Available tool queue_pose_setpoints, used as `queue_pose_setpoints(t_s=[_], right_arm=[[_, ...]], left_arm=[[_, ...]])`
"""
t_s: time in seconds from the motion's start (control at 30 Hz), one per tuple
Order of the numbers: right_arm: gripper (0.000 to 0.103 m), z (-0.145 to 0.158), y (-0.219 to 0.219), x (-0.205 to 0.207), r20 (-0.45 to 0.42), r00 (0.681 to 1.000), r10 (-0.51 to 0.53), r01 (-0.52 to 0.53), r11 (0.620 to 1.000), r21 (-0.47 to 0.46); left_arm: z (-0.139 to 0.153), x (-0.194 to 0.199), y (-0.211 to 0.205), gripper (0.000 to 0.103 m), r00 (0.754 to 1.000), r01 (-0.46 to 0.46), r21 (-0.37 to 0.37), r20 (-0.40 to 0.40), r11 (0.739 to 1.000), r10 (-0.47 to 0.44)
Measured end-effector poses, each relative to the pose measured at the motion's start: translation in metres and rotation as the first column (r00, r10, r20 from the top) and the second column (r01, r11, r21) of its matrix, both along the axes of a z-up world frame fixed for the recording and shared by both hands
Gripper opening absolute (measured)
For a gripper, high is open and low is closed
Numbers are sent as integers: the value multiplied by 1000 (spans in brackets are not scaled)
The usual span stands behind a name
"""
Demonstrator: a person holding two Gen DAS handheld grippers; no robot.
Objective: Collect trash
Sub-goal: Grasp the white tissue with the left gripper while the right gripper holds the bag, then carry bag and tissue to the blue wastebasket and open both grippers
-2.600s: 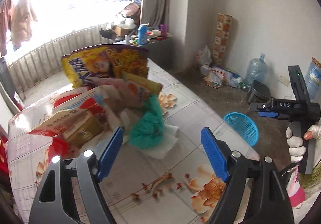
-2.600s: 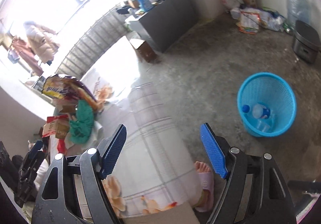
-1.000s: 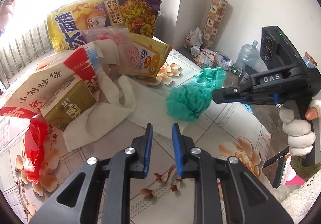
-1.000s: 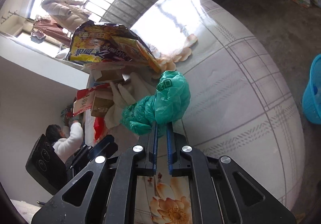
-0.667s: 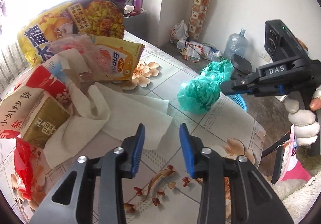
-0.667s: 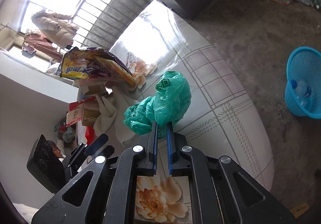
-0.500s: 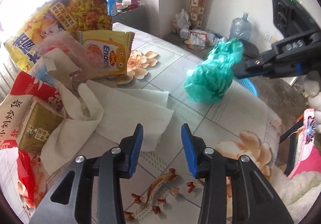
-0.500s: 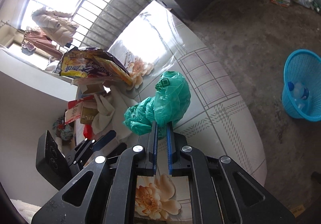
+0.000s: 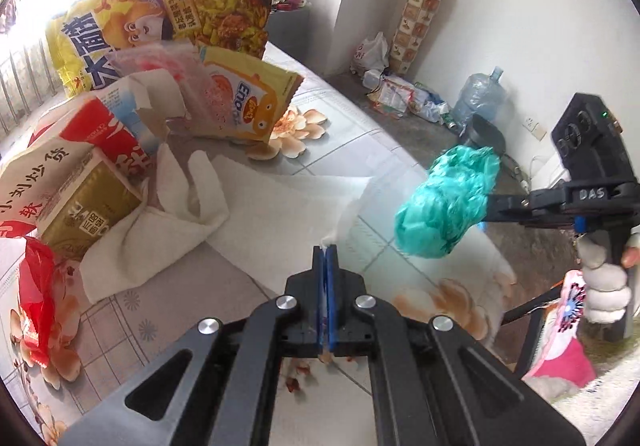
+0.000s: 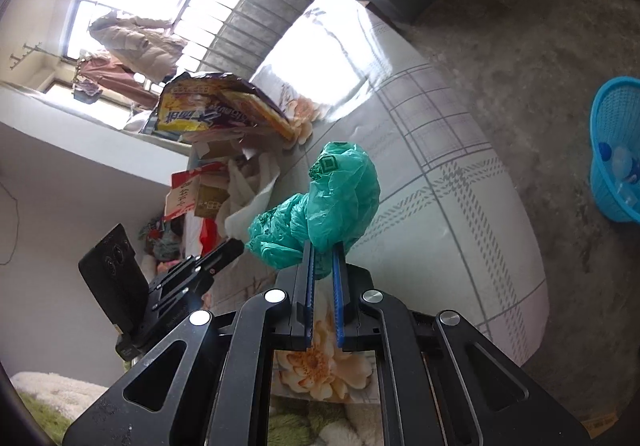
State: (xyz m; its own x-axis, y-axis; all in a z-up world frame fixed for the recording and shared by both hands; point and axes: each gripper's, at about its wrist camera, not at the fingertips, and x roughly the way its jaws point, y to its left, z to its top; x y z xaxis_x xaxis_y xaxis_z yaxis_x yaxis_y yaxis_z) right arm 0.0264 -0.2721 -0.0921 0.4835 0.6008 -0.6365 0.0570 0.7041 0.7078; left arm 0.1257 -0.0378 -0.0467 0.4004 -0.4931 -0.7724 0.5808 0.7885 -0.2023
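In the left wrist view my left gripper (image 9: pixel 326 248) is shut on the raised corner of a white paper napkin (image 9: pixel 288 206) that lies on the flowered table (image 9: pixel 352 134). To its right, my right gripper (image 9: pixel 490 208) holds a crumpled green plastic bag (image 9: pixel 444 202) in the air above the table's edge. The right wrist view shows the right gripper (image 10: pixel 323 246) shut on that green bag (image 10: pixel 340 198), with the left gripper (image 10: pixel 236 246) low at the left. A blue basket (image 10: pixel 616 150) with a bottle in it stands on the floor at the right.
A heap of snack bags (image 9: pixel 160 22), cartons (image 9: pixel 80 202), a second crumpled napkin (image 9: pixel 180 206) and a red wrapper (image 9: pixel 38 286) fills the table's left half. Water jugs (image 9: pixel 478 98) and litter lie along the far wall. A gloved hand (image 9: pixel 604 282) grips the right handle.
The left jaws opened a little, moved onto the napkin and closed on its corner. The right gripper carried the green bag off the table top toward the right edge.
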Motion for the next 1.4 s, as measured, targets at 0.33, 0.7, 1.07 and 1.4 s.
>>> queue_pose_setpoints(t_s=[0.33,0.7,1.07,1.4], right_arm=[[36,-14,22,-9,-97,990,99,-108,991,-84],[60,-22,-16,-9,-66,991,-117,124,984,125],[44,-37,-1,17,-98,986,-135,149,978,147],[29,-26,-22,-1,-50,980,-195,200,966,164]], left_arm=[[-8,-8,-18,1,993,52,-60,-100,997,-58],[-29,0,-13,1,988,16,-44,-152,999,-23],[-33,5,-8,1,987,-3,-58,-159,998,-6],[7,-4,-17,1,996,60,-100,-64,993,-67]])
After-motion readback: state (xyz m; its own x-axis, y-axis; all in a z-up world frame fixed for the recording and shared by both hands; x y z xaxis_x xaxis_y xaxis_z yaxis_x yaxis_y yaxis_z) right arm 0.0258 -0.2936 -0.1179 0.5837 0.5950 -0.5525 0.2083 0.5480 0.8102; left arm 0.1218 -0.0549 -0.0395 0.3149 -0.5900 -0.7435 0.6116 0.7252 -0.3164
